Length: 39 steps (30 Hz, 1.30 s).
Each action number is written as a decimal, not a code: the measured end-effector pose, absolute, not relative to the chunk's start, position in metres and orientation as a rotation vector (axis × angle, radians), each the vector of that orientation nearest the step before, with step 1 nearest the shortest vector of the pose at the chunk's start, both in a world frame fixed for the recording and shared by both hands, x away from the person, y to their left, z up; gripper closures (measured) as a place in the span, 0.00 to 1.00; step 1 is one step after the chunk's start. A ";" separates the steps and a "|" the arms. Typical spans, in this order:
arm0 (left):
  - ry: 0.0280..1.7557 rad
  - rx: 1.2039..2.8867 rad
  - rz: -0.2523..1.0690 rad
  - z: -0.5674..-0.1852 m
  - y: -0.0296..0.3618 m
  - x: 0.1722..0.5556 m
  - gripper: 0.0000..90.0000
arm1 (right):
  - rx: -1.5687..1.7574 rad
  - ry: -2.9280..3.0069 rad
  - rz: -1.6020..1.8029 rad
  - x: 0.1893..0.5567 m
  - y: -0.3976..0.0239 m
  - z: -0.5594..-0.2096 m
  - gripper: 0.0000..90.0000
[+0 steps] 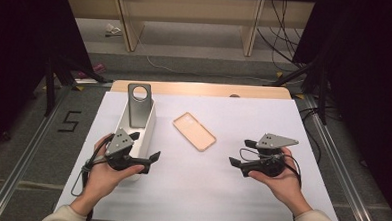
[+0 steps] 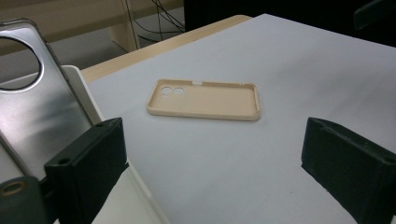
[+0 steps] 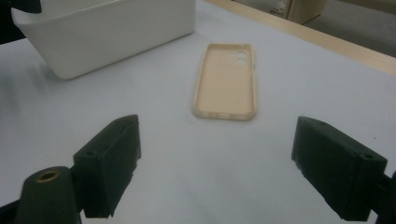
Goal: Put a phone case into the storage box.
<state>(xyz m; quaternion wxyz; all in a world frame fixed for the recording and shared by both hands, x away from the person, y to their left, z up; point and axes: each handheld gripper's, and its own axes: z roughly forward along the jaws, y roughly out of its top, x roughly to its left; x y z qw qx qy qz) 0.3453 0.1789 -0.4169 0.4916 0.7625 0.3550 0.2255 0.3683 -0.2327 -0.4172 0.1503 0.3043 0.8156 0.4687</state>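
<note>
A beige phone case (image 1: 194,131) lies open side up on the white table top, between my two grippers and a little beyond them. A grey phone case (image 1: 138,106) with a round camera hole stands leaning inside a white bin (image 1: 148,131) at the left. My left gripper (image 1: 150,161) is held next to the bin's near end, open and holding nothing. My right gripper (image 1: 241,152) is open too, pointing left toward the beige case. The left gripper view has the beige case (image 2: 205,100) ahead of the open gripper (image 2: 215,172) and the grey case (image 2: 37,107) at the left. The right gripper view has the beige case (image 3: 226,81) beyond its open gripper (image 3: 219,163).
The white bin (image 3: 107,32) stands along the table's left side. A wooden strip (image 1: 200,89) edges the far side of the table. Beyond it are floor cables and wooden furniture legs. Metal rails run along both sides of the table.
</note>
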 end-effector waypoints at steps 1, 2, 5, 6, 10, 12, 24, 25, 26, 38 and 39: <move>0.861 1.856 0.544 -0.418 0.178 0.345 0.07 | 0.874 2.342 1.346 0.368 -0.233 -0.417 0.18; 0.863 1.859 0.540 -0.419 0.177 0.345 0.07 | 0.876 2.343 1.347 0.368 -0.233 -0.417 0.18; 0.865 1.862 0.533 -0.420 0.176 0.345 0.07 | 0.877 2.340 1.350 0.367 -0.233 -0.417 0.18; 0.865 1.862 0.533 -0.420 0.176 0.345 0.07 | 0.878 2.340 1.351 0.367 -0.233 -0.417 0.18; 0.869 1.864 0.534 -0.420 0.177 0.345 0.08 | 0.878 2.341 1.349 0.368 -0.233 -0.417 0.18; 0.870 1.862 0.529 -0.421 0.176 0.345 0.08 | 0.880 2.336 1.351 0.368 -0.233 -0.417 0.18; 0.865 1.859 0.522 -0.421 0.176 0.345 0.08 | 0.879 2.334 1.354 0.372 -0.229 -0.416 0.18; 0.863 1.860 0.524 -0.421 0.176 0.345 0.08 | 0.879 2.334 1.354 0.371 -0.229 -0.416 0.18; 0.862 1.862 0.525 -0.421 0.176 0.345 0.08 | 0.879 2.329 1.358 0.371 -0.230 -0.416 0.18; 0.871 1.840 0.521 -0.421 0.176 0.346 0.09 | 0.908 2.313 1.345 0.380 -0.226 -0.415 0.21; 0.872 1.839 0.524 -0.421 0.176 0.345 0.09 | 0.912 2.319 1.343 0.381 -0.225 -0.415 0.26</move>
